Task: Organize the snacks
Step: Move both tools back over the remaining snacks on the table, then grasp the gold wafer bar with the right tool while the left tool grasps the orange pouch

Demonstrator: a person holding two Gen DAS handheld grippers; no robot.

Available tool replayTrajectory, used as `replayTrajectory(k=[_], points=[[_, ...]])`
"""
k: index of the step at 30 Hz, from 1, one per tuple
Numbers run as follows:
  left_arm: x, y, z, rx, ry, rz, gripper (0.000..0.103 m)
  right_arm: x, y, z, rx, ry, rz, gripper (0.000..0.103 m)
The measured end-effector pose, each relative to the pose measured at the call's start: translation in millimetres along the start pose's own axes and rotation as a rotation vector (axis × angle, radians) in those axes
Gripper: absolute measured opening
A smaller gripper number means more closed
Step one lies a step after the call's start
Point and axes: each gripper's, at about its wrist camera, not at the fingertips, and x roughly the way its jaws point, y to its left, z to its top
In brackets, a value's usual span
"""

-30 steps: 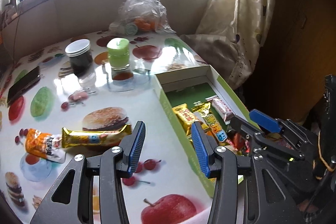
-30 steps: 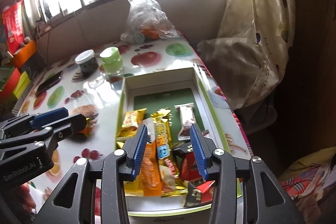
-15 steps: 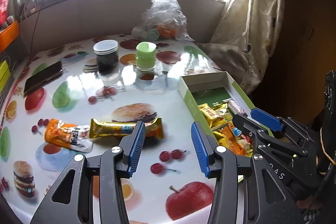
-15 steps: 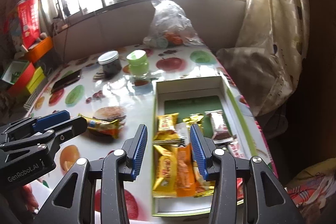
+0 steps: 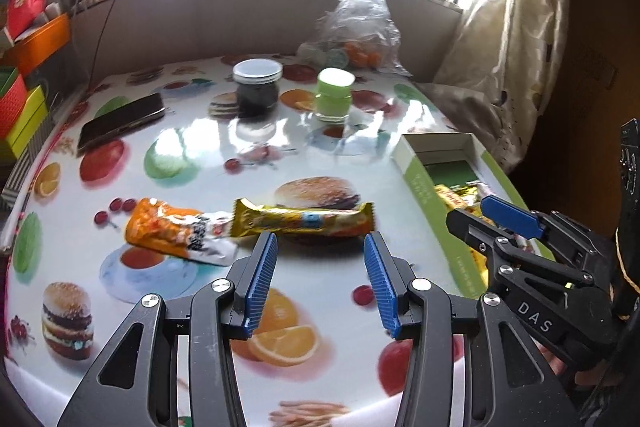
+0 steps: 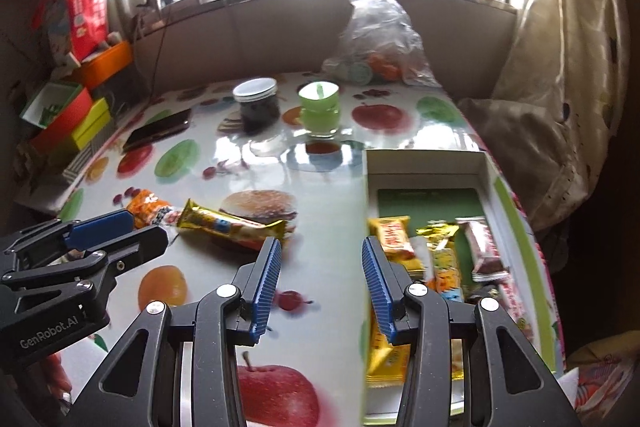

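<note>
Leftmost, an orange packet (image 5: pixel 176 237) lay touching a gold bar (image 5: pixel 302 221) on the tablecloth (image 5: pixel 192 155); the left gripper (image 5: pixel 318 277) hovered spread just before it. The right gripper (image 6: pixel 320 283) gaped beside the snack-filled box (image 6: pixel 516 215).

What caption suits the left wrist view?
Open left gripper nears a gold bar beside an orange packet.

Black tongs (image 5: pixel 318 281), ribbed blue pads (image 5: pixel 262 277), silver screws.
</note>
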Motion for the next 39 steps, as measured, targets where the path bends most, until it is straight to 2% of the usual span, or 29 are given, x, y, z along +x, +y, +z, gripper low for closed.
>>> replayTrajectory(k=[18, 24, 31, 39], points=[[10, 80, -15, -0.141, 0.033, 0.085, 0.047, 54, 51, 11, -0.155, 0.093, 0.053, 0.045], [17, 112, -20, -0.206, 0.059, 0.131, 0.047, 85, 75, 11, -0.347, 0.138, -0.053, 0.046], [28, 132, -23, -0.245, 0.088, 0.147, 0.047, 110, 89, 12, -0.478, 0.180, -0.061, 0.046], [35, 141, -26, -0.264, 0.102, 0.147, 0.047, 124, 89, 17, -0.425, 0.206, 0.001, 0.044]])
